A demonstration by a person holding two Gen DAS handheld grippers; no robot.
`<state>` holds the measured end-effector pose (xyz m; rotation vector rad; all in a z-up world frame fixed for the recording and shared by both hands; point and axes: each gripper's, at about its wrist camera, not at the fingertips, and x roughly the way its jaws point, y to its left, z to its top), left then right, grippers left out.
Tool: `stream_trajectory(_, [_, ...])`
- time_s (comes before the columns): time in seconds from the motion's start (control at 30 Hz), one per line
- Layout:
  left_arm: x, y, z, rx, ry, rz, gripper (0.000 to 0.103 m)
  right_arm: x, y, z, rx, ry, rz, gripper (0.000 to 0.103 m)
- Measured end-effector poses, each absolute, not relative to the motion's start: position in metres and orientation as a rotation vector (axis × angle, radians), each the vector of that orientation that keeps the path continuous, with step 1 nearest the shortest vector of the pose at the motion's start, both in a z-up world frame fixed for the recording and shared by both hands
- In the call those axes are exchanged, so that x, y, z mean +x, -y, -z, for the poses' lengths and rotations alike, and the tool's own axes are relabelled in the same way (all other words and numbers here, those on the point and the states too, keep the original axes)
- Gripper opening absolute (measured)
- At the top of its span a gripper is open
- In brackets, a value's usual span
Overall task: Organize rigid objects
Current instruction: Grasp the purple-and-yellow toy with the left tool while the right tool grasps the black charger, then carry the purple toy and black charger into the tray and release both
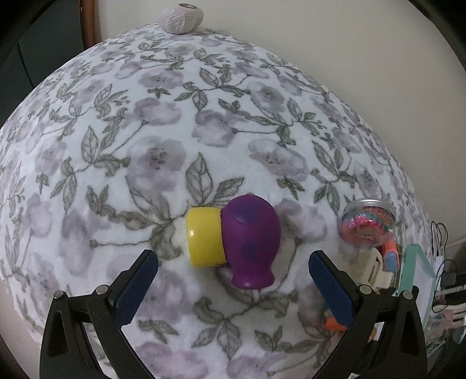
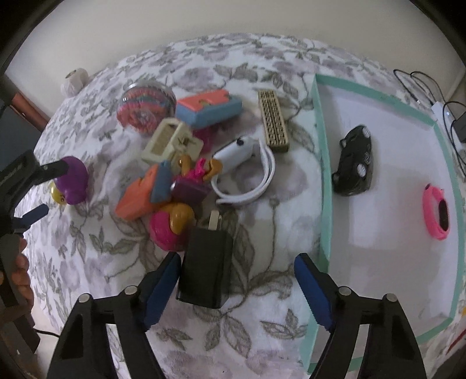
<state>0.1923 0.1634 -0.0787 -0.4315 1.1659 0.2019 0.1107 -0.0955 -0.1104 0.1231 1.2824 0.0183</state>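
- Clearly, the left gripper (image 1: 233, 280) hung with its blue-padded fingers (image 1: 137, 288) spread wide, nothing pinched, over the floral blanket (image 1: 163, 122).
- Just beyond those fingertips lay the purple and yellow toy (image 1: 236, 242) on its side, the yellow end toward the left finger; neither pad touched it.
- Right of that toy, near the blanket's edge, stood a glass jar (image 1: 367, 224) filled with bright colours.
- At the blanket's far edge, well away from the toy, sat a white ball of yarn (image 1: 180, 16).
- The right gripper (image 2: 236, 280) also stood spread, holding nothing; no earlier view was given to compare.
- A black charger plug (image 2: 206, 268) lay between its pads, hard against the left pad (image 2: 163, 285) and well clear of the right one; no squeeze from both sides was visible.
- Beyond the plug was a heap: a pink and gold toy (image 2: 171, 230), an orange block (image 2: 137, 198), a white strap device (image 2: 247, 175), a cream frame (image 2: 171, 142), a pink and blue box (image 2: 209, 108) and a beige perforated bar (image 2: 273, 119).
- Right of the plug stood the teal-rimmed tray (image 2: 323, 175), holding a black toy car (image 2: 354, 160) and, farther right, a pink wristband (image 2: 435, 212), well apart.
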Motion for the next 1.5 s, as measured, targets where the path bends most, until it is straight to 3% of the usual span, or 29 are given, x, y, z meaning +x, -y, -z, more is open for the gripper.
stream_trajectory(0.33, [0.2, -0.167, 0.092, -0.46, -1.146, -0.218, 0.096, 0.104, 0.086, 0.127, 0.06, -1.314, -0.005, 0.059])
stream_trajectory(0.5, [0.2, -0.168, 0.092, -0.468, -1.13, -0.22, 0.073, 0.104, 0.076, 0.128, 0.033, -1.308, 0.003, 0.043])
stream_trajectory(0.6, [0.198, -0.167, 0.09, -0.472, -1.118, -0.213, 0.069, 0.107, 0.08, 0.124, 0.048, -1.307, 0.002, 0.032])
stream_trajectory(0.97, [0.19, -0.172, 0.067, -0.468, -1.098, -0.229, 0.068, 0.114, 0.114, 0.103, 0.165, -1.28, -0.044, 0.031])
stream_trajectory(1.5, [0.161, -0.152, -0.048, -0.417, -0.836, -0.172, 0.068, 0.094, 0.189, 0.022, 0.26, -1.068, 0.045, 0.031])
